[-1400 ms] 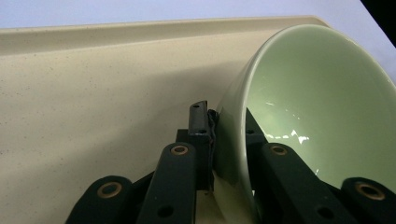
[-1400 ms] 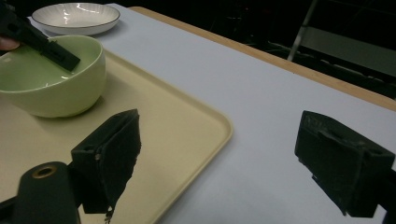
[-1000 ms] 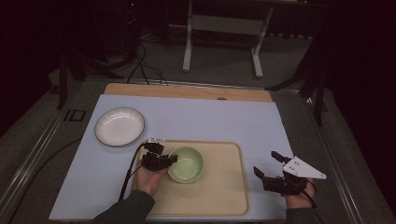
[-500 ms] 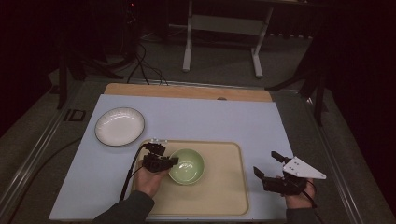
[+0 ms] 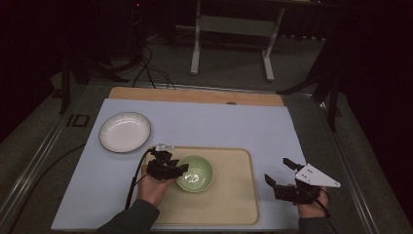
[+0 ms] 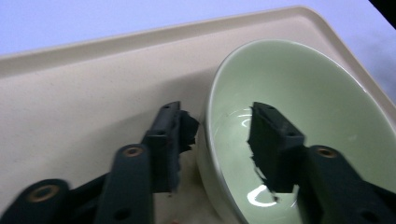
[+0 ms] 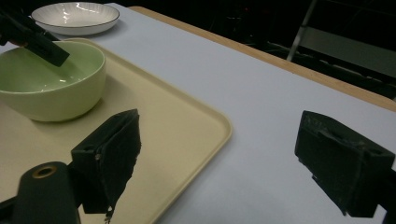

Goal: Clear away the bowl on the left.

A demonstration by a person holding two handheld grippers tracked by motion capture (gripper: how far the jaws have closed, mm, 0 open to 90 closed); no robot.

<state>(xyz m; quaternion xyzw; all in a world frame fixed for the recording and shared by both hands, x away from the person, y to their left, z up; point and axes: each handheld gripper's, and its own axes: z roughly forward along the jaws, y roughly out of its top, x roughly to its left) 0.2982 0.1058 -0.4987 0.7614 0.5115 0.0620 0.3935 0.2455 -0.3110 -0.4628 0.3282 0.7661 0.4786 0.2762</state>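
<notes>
Left gripper high view: at green bowl on tray | left gripper view: jaws part-open astride bowl wall, unclamped; close squarely, lift level | right gripper view: right gripper wide open, empty, beside tray

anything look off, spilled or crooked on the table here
Nothing stands out. The green bowl sits upright on the tray, its rim between the left gripper's open jaws, one inside and one outside. The white plate lies flat on the mat. The right gripper is open beside the tray.
</notes>
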